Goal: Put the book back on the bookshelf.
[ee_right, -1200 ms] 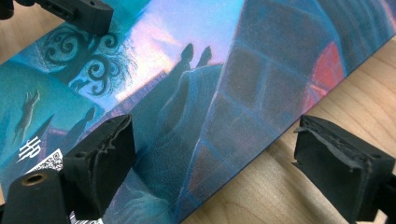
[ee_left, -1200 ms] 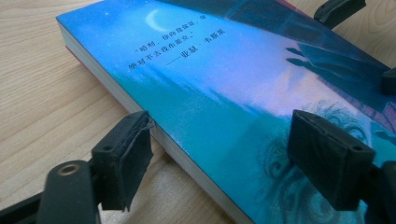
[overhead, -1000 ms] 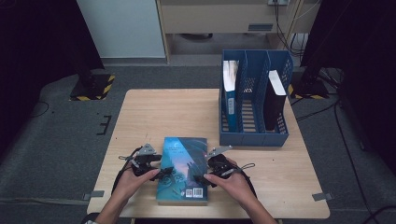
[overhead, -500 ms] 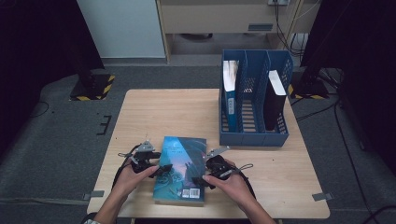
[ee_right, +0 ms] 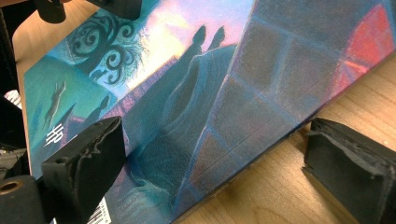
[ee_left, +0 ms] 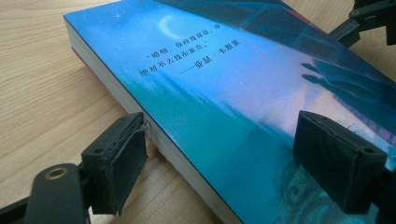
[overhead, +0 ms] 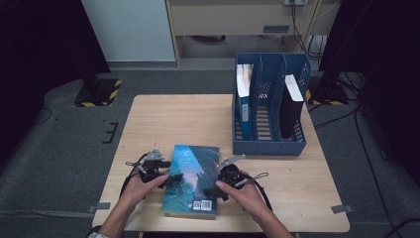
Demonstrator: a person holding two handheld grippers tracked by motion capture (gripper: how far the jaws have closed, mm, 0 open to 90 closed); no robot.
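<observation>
- Wooden table [overhead: 163, 119] hasn't changed at all, and the blue file rack [overhead: 270, 144] at the far right still has its two books standing in it, with the middle slot free as far as I can tell.
- Teal paperback [overhead: 192, 179] lies flat, back cover up, near my edge of the table, between my two hands. Compared with a second ago it's barely shifted, maybe slid a touch toward me.
- My left gripper [overhead: 171, 180] sits at the book's left edge with its jaws apart. In the left gripper view one pad [ee_left: 122, 161] is at the page edge and the other over the cover, neither pressing. No real change there.
- My right gripper [overhead: 218, 184] is the actual news: its jaws have just been opening. In the right gripper view the book's right edge [ee_right: 261, 112] lies between the pads, one [ee_right: 93, 163] over the cover, the other down on the table, both clear of it.
- My read: nothing's gripped yet. I'm straddling both edges, so next comes squeezing and lifting, probably toward that rack.
</observation>
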